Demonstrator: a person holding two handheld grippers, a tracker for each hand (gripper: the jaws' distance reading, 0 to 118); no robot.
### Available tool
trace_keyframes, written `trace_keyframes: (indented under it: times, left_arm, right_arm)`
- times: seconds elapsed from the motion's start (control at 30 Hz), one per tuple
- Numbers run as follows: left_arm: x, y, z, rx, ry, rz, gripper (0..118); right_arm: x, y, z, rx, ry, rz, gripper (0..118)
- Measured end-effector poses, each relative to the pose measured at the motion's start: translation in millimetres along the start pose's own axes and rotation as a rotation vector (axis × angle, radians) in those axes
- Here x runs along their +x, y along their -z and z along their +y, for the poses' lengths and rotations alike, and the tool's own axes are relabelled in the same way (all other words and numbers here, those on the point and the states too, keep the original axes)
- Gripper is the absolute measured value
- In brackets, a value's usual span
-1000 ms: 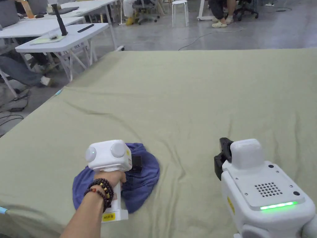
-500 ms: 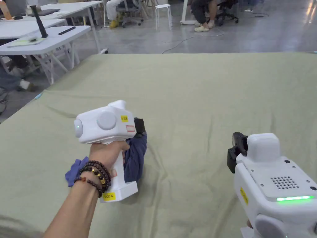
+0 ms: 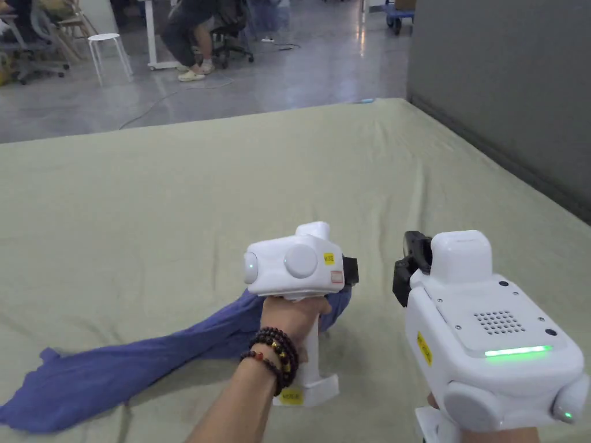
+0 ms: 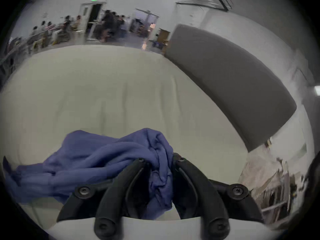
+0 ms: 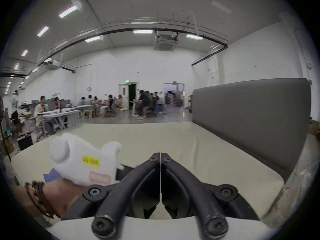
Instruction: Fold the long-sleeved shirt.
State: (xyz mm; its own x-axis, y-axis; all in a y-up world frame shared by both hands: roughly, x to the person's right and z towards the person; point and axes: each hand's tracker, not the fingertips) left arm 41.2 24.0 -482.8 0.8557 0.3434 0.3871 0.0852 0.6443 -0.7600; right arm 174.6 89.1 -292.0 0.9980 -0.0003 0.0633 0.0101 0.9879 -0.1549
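Head view: shirt [image 3: 115, 363] strung out limp across the green surface [image 3: 173, 190], one end bunched in the left claw [image 3: 350, 271], the rest trailing left; right claw [image 3: 404, 271] just beside it, empty-looking. Left claw view: left claw [image 4: 160, 160] partly closed, both jaws pinching a thick wad of shirt [image 4: 97, 159] — soft, light, likely to sag and twist, so better taken at shoulders or hem than mid-bunch. Right claw view: right claw [image 5: 160, 157] fully closed, tips touching, nothing between.
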Motion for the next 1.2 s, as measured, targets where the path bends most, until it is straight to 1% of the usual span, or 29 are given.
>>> trace_keyframes:
  times: [0.1, 0.13, 0.17, 0.2, 0.23, 0.27, 0.3, 0.37, 0.4, 0.5, 0.53, 0.57, 0.6, 0.63, 0.67, 0.73, 0.77, 0.8, 0.87, 0.9, 1.0, 1.1, 1.13, 1.17, 1.2]
  left_arm:
    - [5, 9, -9, -0.021, 0.003, 0.04, 19]
    - [1, 8, -12, -0.017, -0.003, 0.049, 31]
    - [-5, 3, -14, -0.011, -0.009, 0.046, 59]
    - [-13, -5, -13, -0.006, -0.011, 0.033, 97]
    - [-18, -14, -16, 0.002, -0.009, 0.035, 118]
    - [-25, -34, -14, 0.065, -0.002, 0.068, 113]
    - [-30, -51, -15, 0.101, -0.005, 0.077, 112]
    - [-45, -80, -17, 0.153, -0.019, 0.097, 114]
    - [-53, -102, -26, 0.208, -0.037, 0.108, 115]
    - [-65, -148, -69, 0.308, -0.058, 0.18, 114]
    - [-67, -164, -84, 0.337, -0.064, 0.215, 113]
    - [-68, -177, -97, 0.358, -0.061, 0.256, 109]
    - [-68, -189, -116, 0.37, -0.059, 0.288, 101]
    - [-70, -201, -131, 0.399, -0.049, 0.325, 81]
    - [-71, -209, -144, 0.41, -0.045, 0.361, 59]
    - [-76, -221, -166, 0.409, -0.056, 0.44, 0]
    - [-80, -225, -175, 0.445, -0.052, 0.476, 0]
    - [-84, -227, -185, 0.431, -0.063, 0.499, 0]
    - [-91, -229, -189, 0.426, -0.082, 0.466, 0]
    - [-95, -228, -190, 0.388, -0.102, 0.459, 0]
    - [-94, -226, -187, 0.392, -0.097, 0.453, 0]
    - [-98, -221, -170, 0.382, -0.108, 0.424, 0]
    - [-102, -218, -160, 0.364, -0.101, 0.427, 7]
    - [-108, -215, -152, 0.361, -0.101, 0.421, 28]
    - [-117, -205, -138, 0.307, -0.11, 0.404, 67]
  right_arm:
    - [12, -1, -5, -0.018, 0.01, -0.018, 0]
    - [13, -1, -7, -0.023, 0.01, -0.026, 0]
    - [13, 0, -9, -0.027, 0.009, -0.027, 0]
    - [12, 0, -10, -0.034, 0.009, -0.024, 0]
    - [11, 1, -11, -0.038, 0.009, -0.019, 0]
    - [10, 1, -12, -0.04, 0.008, -0.013, 0]
    - [6, 1, -12, -0.039, 0.007, -0.008, 0]
    - [2, 1, -12, -0.04, 0.007, 0.009, 0]
    - [-2, 1, -11, -0.045, 0.0, 0.017, 0]
    - [-12, 2, -11, -0.065, -0.028, 0.03, 0]
    - [-16, 2, -13, -0.064, -0.041, 0.03, 0]
    - [-19, 2, -15, -0.062, -0.052, 0.03, 0]
    - [-22, 0, -17, -0.066, -0.062, 0.026, 0]
    - [-26, -2, -19, -0.068, -0.068, 0.023, 0]
    - [-29, -3, -21, -0.073, -0.071, 0.022, 0]
    - [-32, -5, -26, -0.088, -0.079, 0.042, 0]
    - [-34, -5, -27, -0.095, -0.085, 0.048, 0]
    - [-36, -5, -29, -0.102, -0.09, 0.051, 0]
    - [-37, -5, -30, -0.104, -0.095, 0.052, 0]
    - [-38, -5, -29, -0.103, -0.095, 0.052, 0]
    - [-37, -4, -25, -0.1, -0.081, 0.06, 0]
    - [-36, -3, -24, -0.096, -0.083, 0.059, 0]
    - [-35, -1, -24, -0.098, -0.084, 0.06, 0]
    - [-35, 0, -25, -0.102, -0.082, 0.059, 0]
    - [-34, 3, -26, -0.107, -0.077, 0.059, 0]
